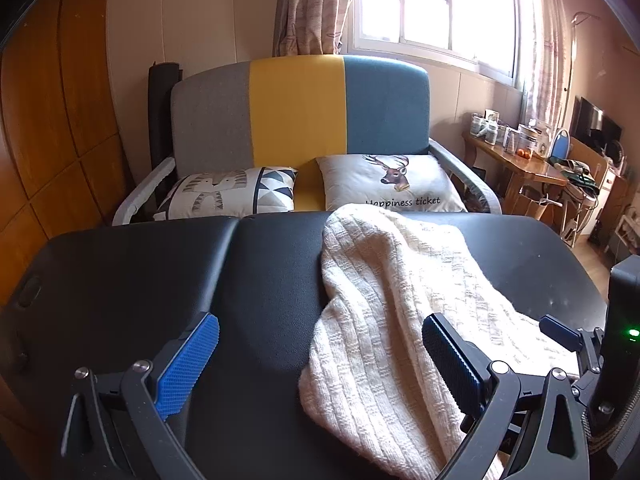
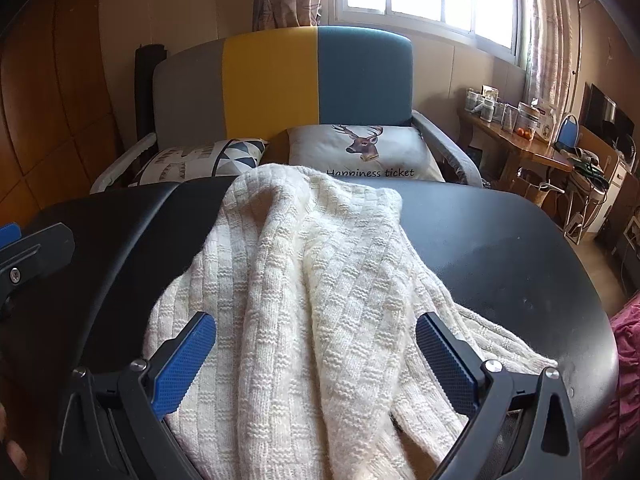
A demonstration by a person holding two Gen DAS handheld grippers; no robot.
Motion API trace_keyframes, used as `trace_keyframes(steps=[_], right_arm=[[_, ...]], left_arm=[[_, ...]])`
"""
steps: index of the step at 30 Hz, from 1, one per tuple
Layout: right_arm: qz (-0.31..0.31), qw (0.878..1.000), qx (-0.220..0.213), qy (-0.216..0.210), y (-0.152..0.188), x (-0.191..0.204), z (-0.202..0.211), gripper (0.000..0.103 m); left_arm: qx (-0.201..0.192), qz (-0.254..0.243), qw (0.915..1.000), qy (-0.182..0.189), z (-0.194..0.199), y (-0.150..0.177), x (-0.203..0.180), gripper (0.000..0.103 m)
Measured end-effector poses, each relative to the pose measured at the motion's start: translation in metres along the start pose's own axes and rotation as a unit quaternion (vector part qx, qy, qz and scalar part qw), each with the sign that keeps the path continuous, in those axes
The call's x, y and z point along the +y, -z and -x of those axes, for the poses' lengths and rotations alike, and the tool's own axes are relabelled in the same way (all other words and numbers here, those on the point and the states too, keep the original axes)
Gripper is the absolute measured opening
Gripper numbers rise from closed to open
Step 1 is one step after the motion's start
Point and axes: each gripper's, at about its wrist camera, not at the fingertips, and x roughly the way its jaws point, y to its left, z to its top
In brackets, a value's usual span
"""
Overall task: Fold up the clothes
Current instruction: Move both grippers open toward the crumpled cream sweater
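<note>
Both grippers are hanging wide-jawed and empty over the table (image 1: 140,272), where the sweater (image 2: 312,280) is lying lengthwise toward the sofa (image 2: 280,80), squarely under the right gripper (image 2: 316,356) and only edging the left gripper (image 1: 320,360).

Two cushions (image 1: 308,192) lie on a tricolour sofa (image 1: 300,108) under the window (image 1: 436,4).

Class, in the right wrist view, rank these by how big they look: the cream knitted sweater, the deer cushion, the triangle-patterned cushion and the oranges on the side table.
1. Cream knitted sweater, though it lies nearest the camera.
2. Deer cushion.
3. Triangle-patterned cushion, partly hidden behind the black table, so its rank is unsure.
4. Oranges, small and far away.
</note>
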Motion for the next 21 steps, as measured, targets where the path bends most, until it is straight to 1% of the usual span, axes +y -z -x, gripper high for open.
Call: trace_keyframes(steps=[4,8,10,12,14,15,16,18,19,20,21], right_arm=[[0.000,1.000,-0.003,-0.001,-0.002,0.000,0.001,0.103],[-0.003,1.000,0.002,-0.003,0.010,-0.008,-0.003,0.103],[-0.007,1.000,0.010,-0.004,0.009,-0.009,-0.007,0.103],[-0.008,1.000,0.015,-0.006,0.012,-0.010,-0.009,0.103],[-0.023,0.999,0.025,-0.021,0.012,-0.013,-0.011,0.103],[-0.031,0.999,0.029,-0.034,0.014,-0.015,-0.011,0.103],[-0.040,0.998,0.033,-0.046,0.015,-0.018,-0.012,0.103],[-0.054,0.995,0.040,-0.071,0.018,-0.022,-0.013,0.103],[-0.063,0.993,0.043,-0.088,0.020,-0.024,-0.014,0.103],[-0.074,0.990,0.046,-0.109,0.021,-0.027,-0.015,0.103],[-0.090,0.985,0.052,-0.136,0.023,-0.031,-0.017,0.103]], left_arm=[[0.000,0.006,1.0000,0.000,0.000,0.000,0.001,0.103],[0.017,0.009,0.9998,0.004,-0.003,0.003,0.004,0.103],[0.022,0.010,0.9997,0.006,-0.006,0.004,0.004,0.103],[0.029,0.012,0.9993,0.018,-0.010,0.006,0.005,0.103],[0.039,0.015,0.9985,0.035,-0.015,0.008,0.007,0.103],[0.046,0.018,0.9977,0.047,-0.018,0.009,0.009,0.103],[0.056,0.029,0.9953,0.074,-0.021,0.011,0.013,0.103],[0.077,0.060,0.9856,0.138,-0.030,0.017,0.022,0.103],[0.089,0.084,0.9782,0.168,-0.035,0.020,0.029,0.103],[0.101,0.108,0.9719,0.183,-0.041,0.023,0.035,0.103],[0.111,0.122,0.9687,0.185,-0.046,0.026,0.039,0.103]])
